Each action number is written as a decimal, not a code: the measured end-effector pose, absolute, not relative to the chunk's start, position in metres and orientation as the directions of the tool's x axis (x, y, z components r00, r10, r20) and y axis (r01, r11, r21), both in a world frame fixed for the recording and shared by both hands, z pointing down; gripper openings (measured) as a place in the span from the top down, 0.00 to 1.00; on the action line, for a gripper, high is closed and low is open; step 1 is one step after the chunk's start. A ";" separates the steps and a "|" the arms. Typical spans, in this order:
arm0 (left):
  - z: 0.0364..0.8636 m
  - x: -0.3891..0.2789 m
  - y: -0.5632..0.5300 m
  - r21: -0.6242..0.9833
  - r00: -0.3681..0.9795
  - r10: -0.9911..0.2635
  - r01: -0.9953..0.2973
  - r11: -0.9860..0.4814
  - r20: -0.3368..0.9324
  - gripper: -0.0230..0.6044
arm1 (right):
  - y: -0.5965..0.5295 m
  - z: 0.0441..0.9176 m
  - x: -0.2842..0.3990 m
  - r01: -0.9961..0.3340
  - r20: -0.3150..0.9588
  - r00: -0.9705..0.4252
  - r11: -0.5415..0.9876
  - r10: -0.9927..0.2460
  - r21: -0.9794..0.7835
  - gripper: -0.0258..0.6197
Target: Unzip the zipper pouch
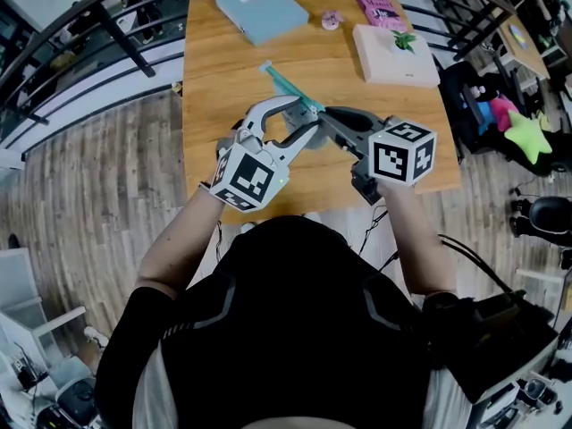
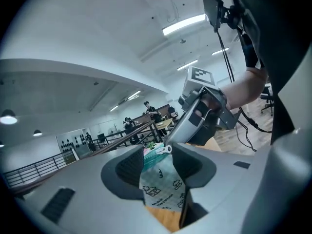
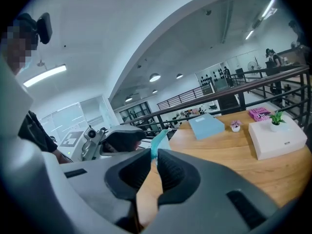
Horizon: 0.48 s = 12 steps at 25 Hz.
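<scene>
A teal zipper pouch [image 1: 288,85] with a pale printed face [image 2: 161,182] hangs lifted above the wooden table [image 1: 223,79], stretched between both grippers. My left gripper [image 1: 308,114] is shut on its lower part; in the left gripper view the printed fabric fills the gap between the jaws [image 2: 158,167]. A white zipper pull [image 2: 166,151] shows just past them, beside the tip of the right gripper [image 2: 187,126]. My right gripper [image 1: 323,114] is shut on the pouch's thin teal edge [image 3: 158,143], seen edge-on in the right gripper view [image 3: 155,162].
At the table's far side lie a light blue book [image 1: 261,10], a small pink object [image 1: 331,20], a pink book [image 1: 382,9] and a white box with a small plant [image 1: 393,54]. A dark railing [image 1: 107,25] runs behind the table. Bags and toys [image 1: 514,123] sit at the right.
</scene>
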<state>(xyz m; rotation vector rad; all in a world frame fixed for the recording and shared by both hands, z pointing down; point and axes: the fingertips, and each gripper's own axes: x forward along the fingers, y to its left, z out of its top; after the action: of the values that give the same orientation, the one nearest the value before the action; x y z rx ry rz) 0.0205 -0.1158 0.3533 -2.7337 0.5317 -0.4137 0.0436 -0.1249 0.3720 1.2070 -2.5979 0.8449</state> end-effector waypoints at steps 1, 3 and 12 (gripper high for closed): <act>0.353 0.021 -0.115 -0.364 0.893 -0.394 -0.300 -0.882 0.218 0.65 | -0.125 0.372 0.043 -0.741 0.361 -0.665 0.515 -0.654 -0.432 0.88; 0.352 0.022 -0.114 -0.338 0.904 -0.370 -0.286 -0.897 0.216 0.70 | -0.125 0.370 0.043 -0.738 0.358 -0.667 0.516 -0.653 -0.435 0.88; 0.341 0.016 -0.121 -0.201 0.886 -0.429 -0.394 -0.897 0.176 0.86 | -0.124 0.367 0.043 -0.726 0.346 -0.683 0.540 -0.644 -0.426 0.88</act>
<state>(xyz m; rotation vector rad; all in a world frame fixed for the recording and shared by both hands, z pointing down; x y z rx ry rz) 0.0159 -0.1207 0.3408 -2.8946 0.6360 -0.3245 0.0432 -0.1243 0.3672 1.1750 -2.6251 0.8308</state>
